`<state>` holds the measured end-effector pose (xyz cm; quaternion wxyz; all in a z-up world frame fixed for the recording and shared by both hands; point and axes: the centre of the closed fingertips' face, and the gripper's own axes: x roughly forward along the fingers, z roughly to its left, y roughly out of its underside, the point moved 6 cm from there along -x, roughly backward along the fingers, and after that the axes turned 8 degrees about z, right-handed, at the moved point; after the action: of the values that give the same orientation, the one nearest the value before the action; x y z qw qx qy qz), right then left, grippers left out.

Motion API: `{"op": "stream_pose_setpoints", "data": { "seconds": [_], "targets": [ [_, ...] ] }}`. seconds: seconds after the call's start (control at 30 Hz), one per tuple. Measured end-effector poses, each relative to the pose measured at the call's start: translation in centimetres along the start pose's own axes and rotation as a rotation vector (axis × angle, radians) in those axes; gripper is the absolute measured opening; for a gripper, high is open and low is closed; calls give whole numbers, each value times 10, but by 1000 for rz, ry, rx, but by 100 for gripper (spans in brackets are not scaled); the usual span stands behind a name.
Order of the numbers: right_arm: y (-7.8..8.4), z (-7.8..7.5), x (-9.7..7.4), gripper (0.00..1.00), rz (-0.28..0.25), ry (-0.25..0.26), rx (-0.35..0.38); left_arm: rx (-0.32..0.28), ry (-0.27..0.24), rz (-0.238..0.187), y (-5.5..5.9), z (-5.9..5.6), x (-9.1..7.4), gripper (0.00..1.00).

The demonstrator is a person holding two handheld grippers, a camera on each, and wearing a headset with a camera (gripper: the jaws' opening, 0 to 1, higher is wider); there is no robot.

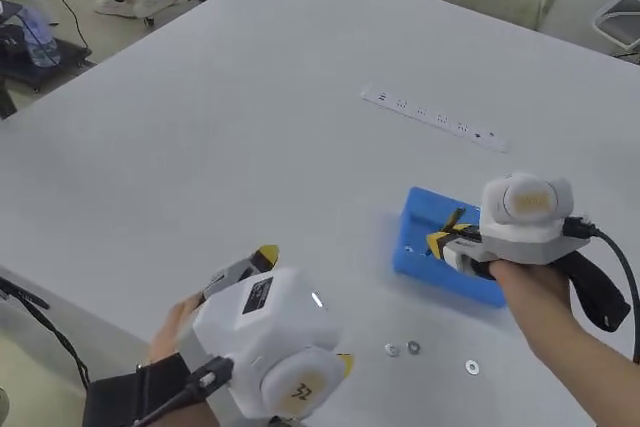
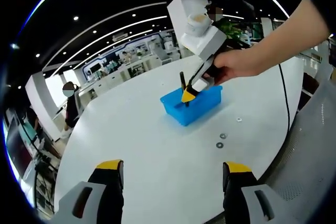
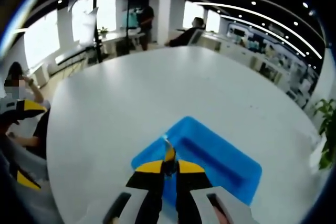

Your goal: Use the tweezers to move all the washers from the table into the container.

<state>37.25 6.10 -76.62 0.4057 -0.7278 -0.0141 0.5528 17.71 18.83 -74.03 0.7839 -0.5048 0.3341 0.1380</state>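
A blue container (image 1: 437,265) sits on the white table (image 1: 250,137). My right gripper (image 1: 447,239) is shut on thin tweezers (image 3: 167,148), whose tips point down into the container (image 3: 215,163). The left gripper view shows the same: tweezers (image 2: 183,88) dipping into the blue container (image 2: 197,111). Three small washers (image 1: 413,348) lie on the table in front of the container, nearer to me. They also show in the left gripper view as washers (image 2: 221,140). My left gripper (image 2: 173,177) hangs open above the table's near edge, holding nothing, well left of the washers.
A white power strip (image 1: 435,119) lies on the table beyond the container. Office chairs and a bottle stand past the table's far left edge. A cable trails from the right gripper's handle (image 1: 600,292).
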Motion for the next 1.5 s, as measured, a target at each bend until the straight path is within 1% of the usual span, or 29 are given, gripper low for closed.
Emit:
{"op": "stream_pose_setpoints", "data": {
  "seconds": [0.13, 0.2, 0.27, 0.33, 0.37, 0.4, 0.43, 0.57, 0.67, 0.73, 0.83, 0.93, 1.0, 1.07, 1.1, 1.17, 1.23, 1.3, 1.33, 1.37, 1.43, 1.5],
  "targets": [
    [-1, -2, 5, 5, 5, -3, 17, -6, -2, -1, 0, 1, 0, 78],
    [0, 0, 4, 5, -1, -1, 30, -2, 0, 5, 1, 1, 0, 78],
    [1, -1, 7, 5, -3, -7, 57, 0, -1, 5, 1, 0, 0, 77],
    [5, 0, 10, 5, 22, 5, 41, -3, -1, 6, 1, 1, 0, 77],
    [3, 0, 11, 5, -7, 9, 40, -3, -2, 5, 1, 1, 0, 77],
    [1, 0, 11, 5, -16, 6, 49, -2, -1, 6, 1, 1, 0, 77],
    [3, -2, 12, 5, -9, 6, 50, -1, -1, 8, 1, 1, 0, 77],
    [3, -3, 13, 5, -15, 5, 43, -4, -4, 3, 1, 2, -1, 76],
    [4, -3, 12, 5, -11, 6, 52, 0, -4, 11, 2, 1, 0, 76],
    [4, -1, 7, 6, -3, 1, 63, 1, -5, 13, 2, 1, 0, 76],
    [3, 1, 0, 5, -31, -7, 79, -2, -6, 12, 2, 2, -1, 76],
    [2, 4, -11, 5, -53, -1, 68, 2, -6, 18, 3, 1, 0, 76],
    [1, 3, -16, 5, -72, -2, 54, 3, -5, 20, 3, 1, 0, 76],
    [-1, 5, -25, 5, -94, -2, 45, 7, -3, 21, 3, 0, 0, 76],
    [-4, 8, -30, 5, -102, -5, 39, 9, -10, 19, 3, 1, -1, 77],
    [-7, 9, -39, 5, -122, -5, 25, -5, -9, 7, 2, 2, -1, 78],
    [-7, 10, -48, 5, -142, -12, 30, -13, -7, 2, 1, 2, -2, 80],
    [-9, 16, -54, 5, -155, -34, 33, -14, -15, -4, 0, 3, -2, 81],
    [-9, 18, -57, 5, -158, -39, 33, -33, -25, -10, -1, 3, -1, 81],
    [-7, 19, -64, 5, -167, -44, 32, -36, -27, -9, -1, 3, 0, 81],
    [-4, 24, -68, 5, -169, -58, 29, -34, -34, 3, 0, 3, 1, 82],
    [0, 32, -72, 5, -168, -68, 24, -27, -31, -3, -1, 2, 1, 81]
  ]
}}
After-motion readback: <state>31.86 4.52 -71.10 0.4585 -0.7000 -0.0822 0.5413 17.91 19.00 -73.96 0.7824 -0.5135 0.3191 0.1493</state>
